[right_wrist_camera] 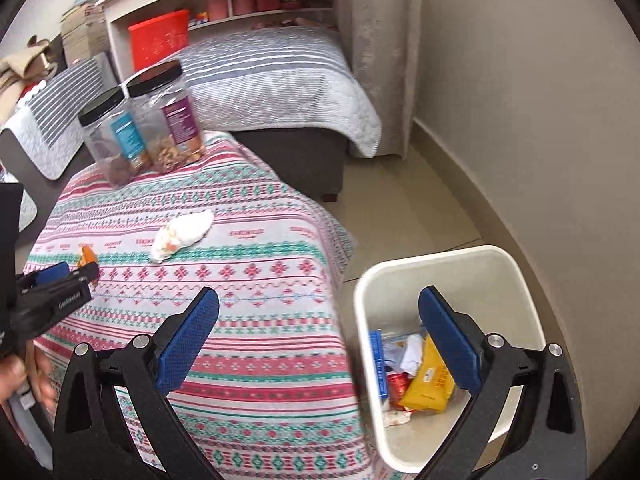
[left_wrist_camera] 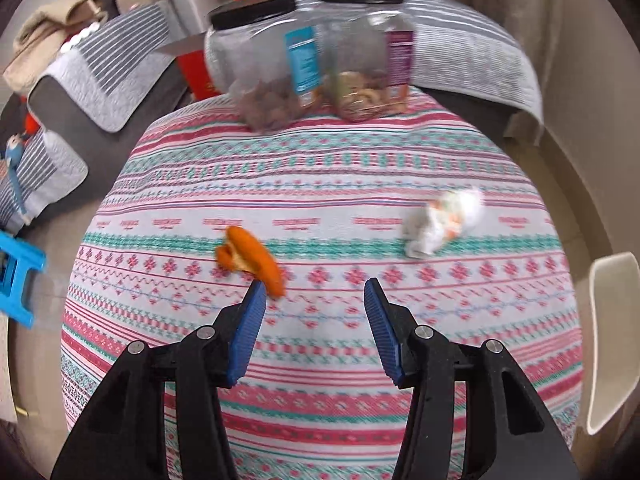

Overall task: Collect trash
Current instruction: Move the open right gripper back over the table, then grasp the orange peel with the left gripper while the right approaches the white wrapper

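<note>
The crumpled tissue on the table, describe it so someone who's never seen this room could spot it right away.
Start at the patterned tablecloth, with the two black-lidded jars at its far end. The crumpled tissue lies mid-table, toward the bin side. It is white with small orange flecks, unlike the solid orange peel lying apart from it.

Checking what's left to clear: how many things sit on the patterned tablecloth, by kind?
Jars with black lids: 2, one with a blue label, one with a purple label
Orange peel: 1
Crumpled tissue: 1
Total: 4
</note>
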Action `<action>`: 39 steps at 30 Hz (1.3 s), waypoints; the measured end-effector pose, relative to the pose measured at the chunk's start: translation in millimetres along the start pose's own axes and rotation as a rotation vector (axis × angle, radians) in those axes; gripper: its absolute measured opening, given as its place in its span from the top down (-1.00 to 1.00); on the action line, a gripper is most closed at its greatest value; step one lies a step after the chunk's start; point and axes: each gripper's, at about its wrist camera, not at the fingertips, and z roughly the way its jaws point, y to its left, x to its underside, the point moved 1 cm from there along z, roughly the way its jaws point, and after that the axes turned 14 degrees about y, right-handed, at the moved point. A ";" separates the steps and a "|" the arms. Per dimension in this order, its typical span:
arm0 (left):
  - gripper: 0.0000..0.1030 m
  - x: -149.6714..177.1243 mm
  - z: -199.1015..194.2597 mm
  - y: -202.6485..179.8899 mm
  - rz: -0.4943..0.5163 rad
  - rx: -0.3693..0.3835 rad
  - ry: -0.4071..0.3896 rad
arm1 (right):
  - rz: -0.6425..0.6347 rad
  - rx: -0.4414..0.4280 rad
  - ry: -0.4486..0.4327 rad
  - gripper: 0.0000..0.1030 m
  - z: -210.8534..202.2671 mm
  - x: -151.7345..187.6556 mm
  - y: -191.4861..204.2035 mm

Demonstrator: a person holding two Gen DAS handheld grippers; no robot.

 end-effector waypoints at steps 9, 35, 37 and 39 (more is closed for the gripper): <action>0.01 -28.2 41.7 37.5 -0.082 -0.008 0.056 | -0.046 -0.008 0.026 -0.86 12.4 -5.2 28.3; 0.64 -2.9 9.2 67.0 -0.005 0.049 0.042 | -0.013 -0.083 0.047 -0.86 35.2 -26.2 74.2; 0.64 4.3 -1.9 64.2 0.011 0.045 0.025 | 0.001 -0.096 0.043 -0.86 41.7 -33.2 85.8; 0.64 8.8 -8.6 66.7 0.017 0.054 0.015 | 0.018 -0.100 0.032 -0.86 49.5 -42.1 97.2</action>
